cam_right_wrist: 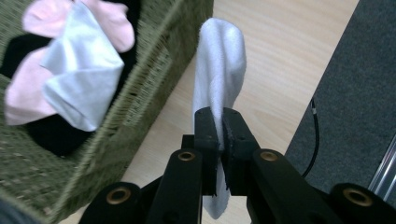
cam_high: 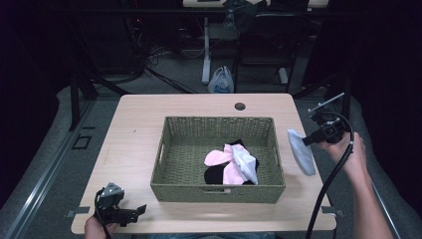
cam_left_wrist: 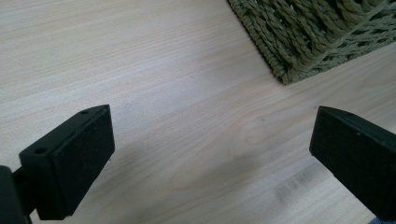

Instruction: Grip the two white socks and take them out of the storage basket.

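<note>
White sock [cam_high: 301,151] pinched in right gripper [cam_high: 307,140], lifted beside basket [cam_high: 217,191] for dropping in.
Left gripper [cam_high: 139,211] parked wide open, empty, on near-left worktop [cam_high: 134,134], clear of the way.

White sock [cam_right_wrist: 218,70], olive-green basket [cam_high: 217,192]

Pale wood-grain bench [cam_high: 134,129] with rounded corners and a round cable hole [cam_high: 240,106] near its far edge. A green woven basket [cam_high: 218,191] stands directly on it, roughly central and nearer the right edge. The surface to the left of the basket and along the near edge is bare wood.
</note>
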A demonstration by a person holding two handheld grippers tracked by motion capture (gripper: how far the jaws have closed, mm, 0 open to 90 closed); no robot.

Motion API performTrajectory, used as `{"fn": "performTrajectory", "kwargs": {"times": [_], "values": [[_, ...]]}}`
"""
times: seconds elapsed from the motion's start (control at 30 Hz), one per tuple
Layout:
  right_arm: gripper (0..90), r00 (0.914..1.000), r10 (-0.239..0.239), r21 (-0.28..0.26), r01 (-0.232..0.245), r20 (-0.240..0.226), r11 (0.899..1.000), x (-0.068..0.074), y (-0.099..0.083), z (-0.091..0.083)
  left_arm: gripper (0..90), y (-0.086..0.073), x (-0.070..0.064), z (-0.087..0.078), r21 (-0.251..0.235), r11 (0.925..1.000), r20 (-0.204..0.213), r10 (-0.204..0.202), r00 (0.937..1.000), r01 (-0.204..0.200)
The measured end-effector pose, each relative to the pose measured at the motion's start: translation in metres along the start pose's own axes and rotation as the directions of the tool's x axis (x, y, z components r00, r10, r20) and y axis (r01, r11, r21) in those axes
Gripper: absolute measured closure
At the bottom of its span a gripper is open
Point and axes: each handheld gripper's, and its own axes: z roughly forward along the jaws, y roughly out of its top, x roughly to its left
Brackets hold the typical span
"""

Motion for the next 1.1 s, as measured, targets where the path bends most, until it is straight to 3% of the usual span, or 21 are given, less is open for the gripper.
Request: {"fn": "performTrajectory", "kwargs": {"times": [0.17, 0.27, 0.47, 0.57, 0.6, 0.73, 0.9, 1.0, 1.1], "values": [[85.9, 0.9998, 0.020, 0.047, -0.020, -0.003, 0.999, -0.004, -0.010, 0.032, 0.3, 0.000, 0.000, 0.000, 0.000, 1.0000, 0.000, 0.000, 1.0000, 0.000], [85.8, 0.9990, 0.034, 0.083, -0.036, 0.028, 0.996, -0.008, -0.013, 0.053, 0.3, 0.000, 0.000, 0.000, 0.000, 1.0000, 0.001, 0.002, 1.0000, -0.002], [84.9, 0.9983, 0.058, 0.131, -0.058, 0.003, 0.990, -0.014, -0.016, 0.087, 0.3, 0.000, 0.000, 0.000, 0.000, 1.0000, 0.003, -0.001, 1.0000, 0.001], [78.6, 0.9974, 0.072, 0.147, -0.071, 0.001, 0.987, -0.014, -0.017, 0.096, 0.3, 0.000, 0.000, 0.000, -0.002, 1.0000, 0.003, 0.000, 1.0000, 0.000], [74.4, 0.9955, 0.095, 0.128, -0.095, 0.006, 0.987, -0.013, -0.018, 0.099, 0.3, 0.000, 0.000, 0.000, -0.002, 1.0000, 0.002, -0.001, 1.0000, 0.001], [56.5, 0.9965, 0.079, 0.134, -0.082, 0.027, 0.988, -0.010, -0.014, 0.088, 0.3, 0.000, 0.000, 0.000, 0.000, 1.0000, 0.001, 0.001, 1.0000, -0.001], [38.5, 0.9972, 0.058, 0.078, -0.062, 0.048, 0.995, 0.000, -0.009, 0.060, 0.3, 0.000, 0.000, 0.000, -0.001, 1.0000, 0.000, 0.000, 1.0000, 0.000], [25.9, 0.9993, 0.033, 0.048, -0.034, 0.020, 0.998, 0.008, -0.006, 0.040, 0.3, 0.000, 0.000, 0.000, -0.002, 1.0000, 0.000, 0.001, 1.0000, -0.001], [19.3, 0.9996, 0.006, 0.011, -0.007, 0.026, 1.000, 0.019, -0.002, 0.024, 0.2, 0.000, 0.000, 0.000, -0.001, 1.0000, 0.000, 0.002, 1.0000, -0.002]]}}
